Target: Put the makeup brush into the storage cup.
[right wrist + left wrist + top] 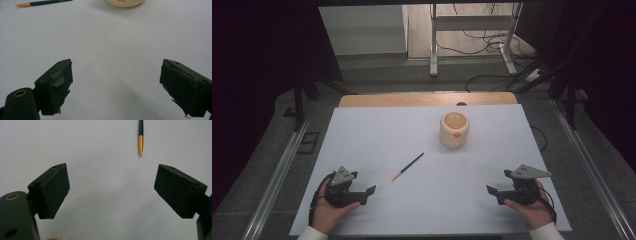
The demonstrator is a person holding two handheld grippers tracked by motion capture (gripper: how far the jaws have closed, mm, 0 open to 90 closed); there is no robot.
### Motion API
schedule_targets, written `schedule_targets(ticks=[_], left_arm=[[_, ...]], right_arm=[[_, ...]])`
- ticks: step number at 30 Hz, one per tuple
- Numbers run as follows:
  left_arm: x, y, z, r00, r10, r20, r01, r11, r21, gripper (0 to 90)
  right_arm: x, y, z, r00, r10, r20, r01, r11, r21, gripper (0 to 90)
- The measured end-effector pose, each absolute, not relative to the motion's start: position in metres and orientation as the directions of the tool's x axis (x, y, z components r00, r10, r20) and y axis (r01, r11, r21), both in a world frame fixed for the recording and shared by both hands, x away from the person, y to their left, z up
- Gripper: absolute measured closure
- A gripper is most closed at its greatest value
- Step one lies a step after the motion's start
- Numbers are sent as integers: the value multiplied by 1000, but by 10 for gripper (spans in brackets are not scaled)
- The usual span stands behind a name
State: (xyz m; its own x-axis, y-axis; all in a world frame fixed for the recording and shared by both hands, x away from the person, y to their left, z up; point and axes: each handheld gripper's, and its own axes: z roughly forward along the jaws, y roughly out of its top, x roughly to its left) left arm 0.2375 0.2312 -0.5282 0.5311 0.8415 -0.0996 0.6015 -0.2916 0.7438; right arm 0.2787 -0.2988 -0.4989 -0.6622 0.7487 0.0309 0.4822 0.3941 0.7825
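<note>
A dark pen with an orange-gold tip (408, 166) lies slanted near the middle of the white tabletop (377, 135). A pale wooden cup (454, 129) with a small red mark on its side stands upright farther back, right of centre. My left gripper (367, 195) rests at the front left in a hand, open with nothing between its jaws. In the left gripper view its jaws stand wide (112, 182), and the pen's tip (140, 142) lies ahead of them. My right gripper (494, 194) rests at the front right, open and empty (116, 75). The pen (42, 3) and the cup's base (124, 2) lie far ahead of it.
A wooden strip (427, 99) edges the table's far side. Metal rails (274, 185) run along the floor on both sides. Beyond the table stand a desk frame (472, 22) and loose cables (492, 47).
</note>
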Motion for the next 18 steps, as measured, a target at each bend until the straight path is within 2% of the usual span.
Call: schedule_targets(ticks=[18], left_arm=[[234,234,-528,518,848,-112,608,-273,746,138]], right_arm=[[284,-296,-499,-674,737,42,477,391,788,117]])
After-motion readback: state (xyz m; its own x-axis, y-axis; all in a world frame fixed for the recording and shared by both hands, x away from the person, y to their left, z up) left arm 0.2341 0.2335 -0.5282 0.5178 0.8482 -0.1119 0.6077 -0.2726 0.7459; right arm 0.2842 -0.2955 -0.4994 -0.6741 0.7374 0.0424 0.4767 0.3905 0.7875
